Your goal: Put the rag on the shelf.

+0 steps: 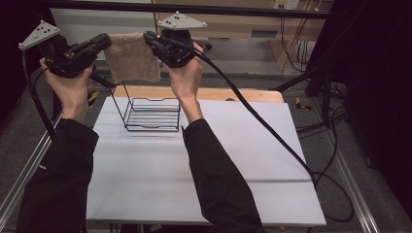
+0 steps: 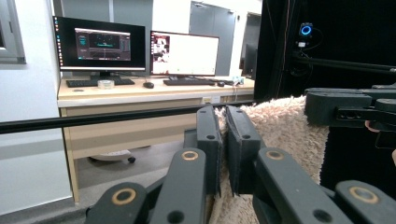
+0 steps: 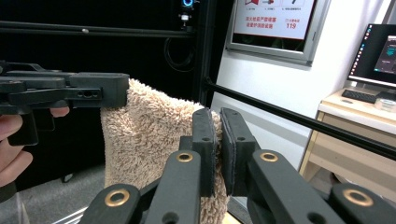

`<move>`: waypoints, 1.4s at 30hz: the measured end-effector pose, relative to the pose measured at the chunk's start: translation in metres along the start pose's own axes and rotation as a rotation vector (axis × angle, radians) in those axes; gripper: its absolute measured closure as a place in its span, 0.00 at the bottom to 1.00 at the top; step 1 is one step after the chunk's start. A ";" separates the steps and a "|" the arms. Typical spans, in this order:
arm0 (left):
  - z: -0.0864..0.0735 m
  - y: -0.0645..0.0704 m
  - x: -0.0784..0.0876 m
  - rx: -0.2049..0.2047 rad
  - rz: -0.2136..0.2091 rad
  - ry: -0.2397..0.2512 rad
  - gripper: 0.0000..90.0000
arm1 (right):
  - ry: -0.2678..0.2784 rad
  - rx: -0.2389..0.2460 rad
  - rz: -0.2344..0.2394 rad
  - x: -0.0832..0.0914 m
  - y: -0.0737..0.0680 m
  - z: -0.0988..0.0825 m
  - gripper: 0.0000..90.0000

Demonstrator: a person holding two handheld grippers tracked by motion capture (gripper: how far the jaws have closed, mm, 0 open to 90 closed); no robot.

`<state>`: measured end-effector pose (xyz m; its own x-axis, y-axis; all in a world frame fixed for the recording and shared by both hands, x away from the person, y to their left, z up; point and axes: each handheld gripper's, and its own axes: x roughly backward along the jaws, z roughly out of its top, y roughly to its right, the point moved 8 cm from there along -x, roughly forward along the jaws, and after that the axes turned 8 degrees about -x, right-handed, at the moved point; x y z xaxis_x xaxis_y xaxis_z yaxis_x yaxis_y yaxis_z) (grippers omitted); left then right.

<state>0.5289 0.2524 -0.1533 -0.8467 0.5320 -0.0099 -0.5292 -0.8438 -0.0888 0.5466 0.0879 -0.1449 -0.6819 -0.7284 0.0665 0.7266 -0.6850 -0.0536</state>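
Note:
A beige fluffy towel (image 1: 132,57) hangs spread between my two grippers, high above the table's far edge. My left gripper (image 1: 104,41) is shut on its upper left corner, and the jaws pinch the towel (image 2: 280,130) edge in the left gripper view, where my left gripper (image 2: 222,116) stands close up. My right gripper (image 1: 148,38) is shut on the upper right corner; the towel (image 3: 144,140) hangs beyond my right gripper (image 3: 216,116) in the right gripper view. A black wire rack (image 1: 150,114) stands on the white table (image 1: 204,160) just below the towel.
A wooden board (image 1: 243,93) edges the table's far side. Black cables (image 1: 272,131) trail across the table's right half to the floor. A black frame bar (image 1: 194,8) crosses overhead at the back. Desks with monitors (image 2: 140,46) stand beyond.

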 end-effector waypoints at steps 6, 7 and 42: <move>-0.003 -0.008 -0.012 0.001 0.019 -0.014 0.94 | -0.016 0.011 -0.027 -0.013 0.010 0.000 0.95; -0.003 -0.009 -0.013 0.006 0.018 -0.014 0.94 | -0.016 0.009 -0.031 -0.015 0.011 0.001 0.95; -0.049 -0.029 -0.053 -0.003 0.030 -0.123 0.94 | -0.108 -0.009 -0.076 -0.054 0.045 -0.038 0.95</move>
<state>0.5918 0.2519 -0.1990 -0.8626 0.4939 0.1094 -0.5036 -0.8589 -0.0931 0.6126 0.0957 -0.1891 -0.7214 -0.6694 0.1773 0.6722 -0.7385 -0.0528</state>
